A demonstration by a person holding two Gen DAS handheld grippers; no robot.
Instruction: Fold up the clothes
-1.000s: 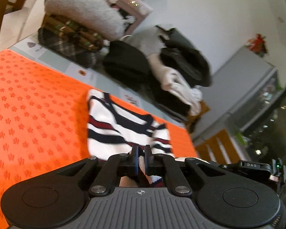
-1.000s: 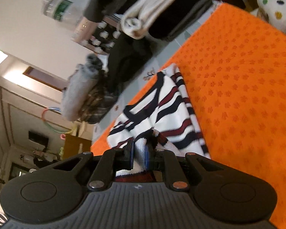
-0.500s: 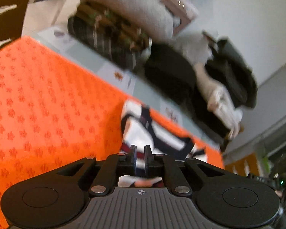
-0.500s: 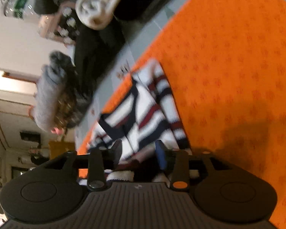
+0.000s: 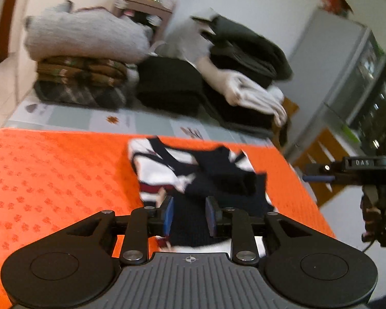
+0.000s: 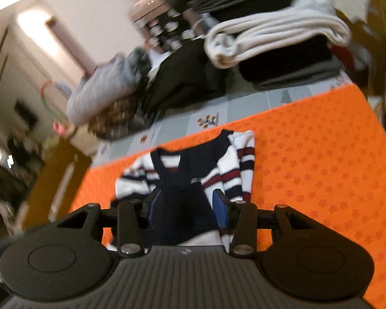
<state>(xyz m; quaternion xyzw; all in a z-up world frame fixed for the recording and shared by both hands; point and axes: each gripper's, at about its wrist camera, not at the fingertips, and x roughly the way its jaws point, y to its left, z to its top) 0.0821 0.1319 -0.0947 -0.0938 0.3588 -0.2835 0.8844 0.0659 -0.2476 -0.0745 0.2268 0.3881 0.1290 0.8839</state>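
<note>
Both grippers, left gripper (image 5: 189, 215) & right gripper (image 6: 185, 207), just opened off the striped sweater (image 6: 218, 170), prob. free though blurry; lift clear w/o snagging the fold.

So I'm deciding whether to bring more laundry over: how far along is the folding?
Done: folded stacks, like the grey sweater and the cream garment, sit behind the orange mat. In hand: the striped sweater lies partly folded on the mat; the left gripper and right gripper have just been opening, fingers apart. Left: finishing its folds and stacking it.
</note>
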